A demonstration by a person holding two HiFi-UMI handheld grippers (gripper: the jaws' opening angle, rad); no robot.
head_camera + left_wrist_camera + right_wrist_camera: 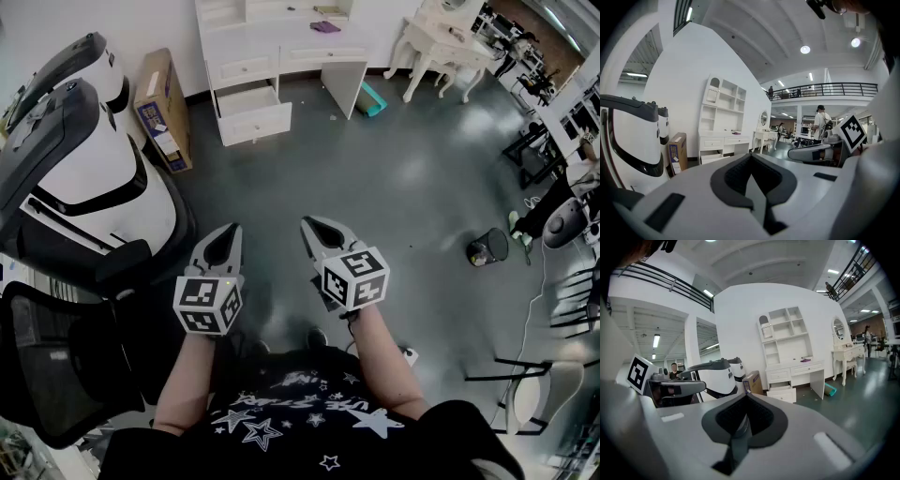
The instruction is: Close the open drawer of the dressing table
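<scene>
- The left gripper [228, 231] has its jaws together, and nothing is between them; only the dark hollow behind the tips is seen.
- The right gripper [308, 225] also has its jaws closed on each other, with nothing held.
- Both grippers are held side by side above the grey floor [412, 187], a little apart, each tipped slightly downward.
- The white dressing table [281, 45] stands well ahead of both jaws, against the wall.
- Its open drawer [251, 114] is the lowest one on the left side. It is pulled out toward the jaws and is far from them, ahead and about between the two grippers.
- In the left gripper view the drawer [711, 158] lies to the left of the jaw tips; in the right gripper view it [783, 393] lies to the right of them.
- A small purple thing [325, 26] lies on the counter of the dressing table.
- A cardboard box [164, 108] leans on the wall, left of the drawer and ahead of the left jaws.
- A big white and black machine [89, 178] stands to the left of the left jaws.
- A teal thing [373, 99] lies on the floor by the right side of the dressing table.
</scene>
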